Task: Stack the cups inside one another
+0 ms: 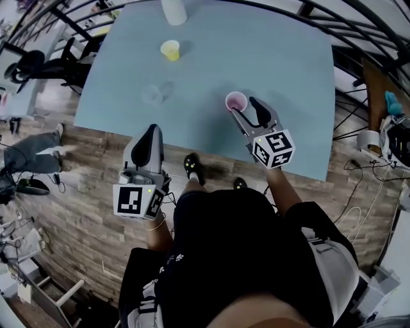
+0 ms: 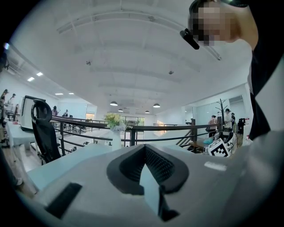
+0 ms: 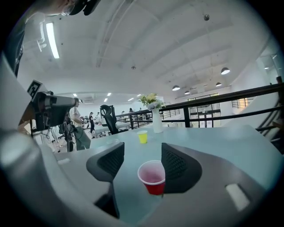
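A red cup stands upright on the pale blue table near its front edge. My right gripper is open right at it. In the right gripper view the red cup sits between the spread jaws, close against the right finger and apart from the left one. A yellow cup stands farther back, and two clear cups lie faintly visible left of the middle. My left gripper is shut and empty, held off the table's front edge; its jaws meet in the left gripper view.
A white vase with flowers stands at the table's far edge. Black railings curve round the back and right. An office chair is to the left. The person's feet stand on wood floor below the table's front edge.
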